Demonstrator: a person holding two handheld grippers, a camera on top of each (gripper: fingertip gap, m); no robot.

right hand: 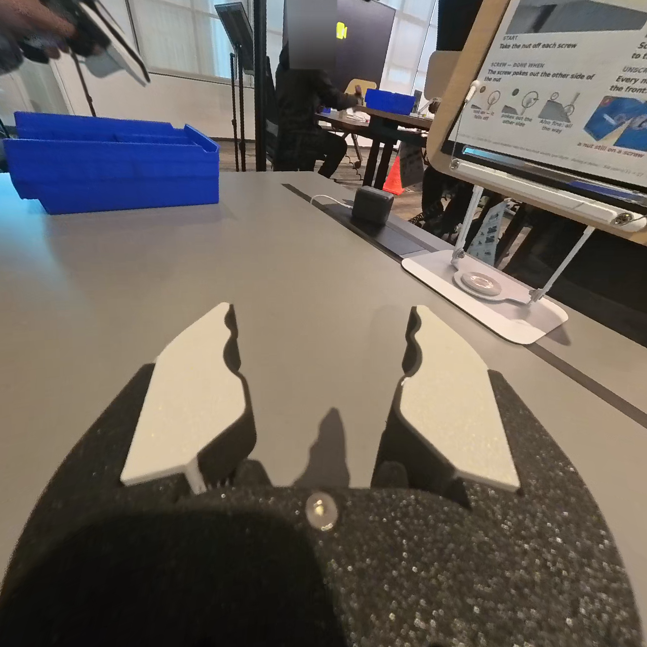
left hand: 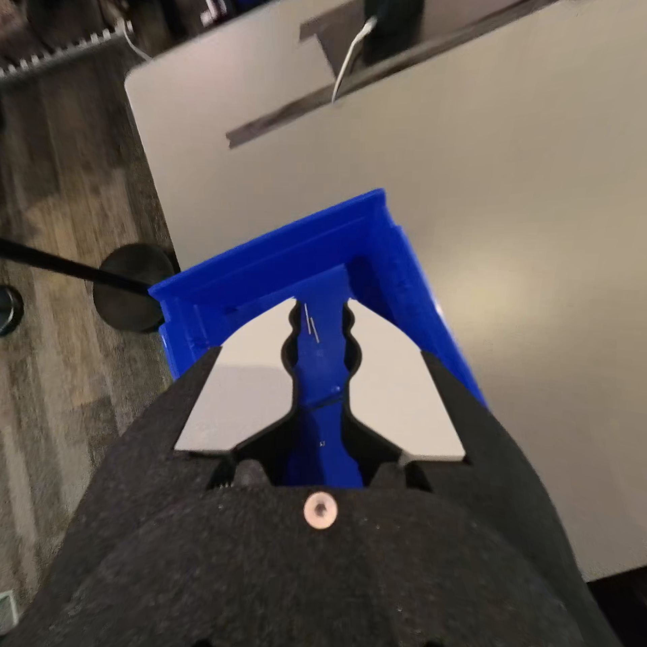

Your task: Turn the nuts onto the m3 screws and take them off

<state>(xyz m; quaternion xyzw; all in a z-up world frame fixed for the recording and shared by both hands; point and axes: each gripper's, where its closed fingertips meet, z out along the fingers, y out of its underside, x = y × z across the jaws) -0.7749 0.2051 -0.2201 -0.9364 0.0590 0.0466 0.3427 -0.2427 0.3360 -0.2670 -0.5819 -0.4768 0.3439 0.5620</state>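
Note:
My left gripper [left hand: 320, 336] hovers over a blue bin [left hand: 273, 252] at the table's left edge. Its jaws stand a narrow gap apart, and through the gap I see only the bin's blue inside. Thin metal slivers [left hand: 311, 324] and a small dark speck [left hand: 336, 389] lie there; the blur hides what they are. The right wrist view shows the same bin [right hand: 112, 168] far left on the table, with the left gripper [right hand: 115, 59] held in a hand above it. My right gripper [right hand: 322, 336] is open and empty, low over the bare grey table [right hand: 280, 266].
A tablet [right hand: 546, 87] on a white stand [right hand: 486, 304] shows an instruction page at the right. A small dark cube [right hand: 373, 208] with a white cable sits on a dark strip at the back. A person sits at another table behind. Floor and a black round base [left hand: 133, 287] lie left of the table. The grippers' ends are close to 55 cm from one another.

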